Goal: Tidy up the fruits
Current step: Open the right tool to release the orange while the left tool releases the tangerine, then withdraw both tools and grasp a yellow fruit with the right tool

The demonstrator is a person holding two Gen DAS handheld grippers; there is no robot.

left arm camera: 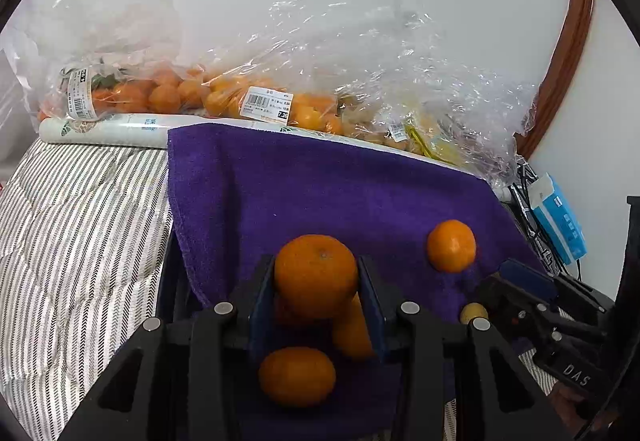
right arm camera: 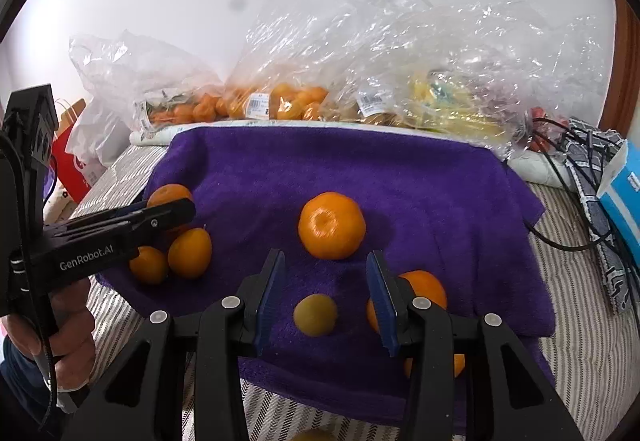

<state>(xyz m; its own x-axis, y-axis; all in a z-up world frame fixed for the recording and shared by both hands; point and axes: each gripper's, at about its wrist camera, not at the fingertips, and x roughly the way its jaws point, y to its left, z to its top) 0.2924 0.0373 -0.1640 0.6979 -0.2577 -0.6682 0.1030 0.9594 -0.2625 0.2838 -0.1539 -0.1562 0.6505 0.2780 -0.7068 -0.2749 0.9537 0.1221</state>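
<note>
Left gripper [left arm camera: 316,277] fingers clamp a mandarin [left arm camera: 316,275] between the blue pads, above the purple towel [left arm camera: 320,185]. Two more mandarins [left arm camera: 297,375] lie beneath the fingers; another mandarin [left arm camera: 451,246] sits well to their right. Right gripper [right arm camera: 325,277] fingers stand spread, nothing between them; a small yellowish fruit [right arm camera: 315,314] lies between them, a loose mandarin [right arm camera: 331,225] just beyond the tips. Bagged fruit [right arm camera: 280,103] lines the towel's far edge.
</note>
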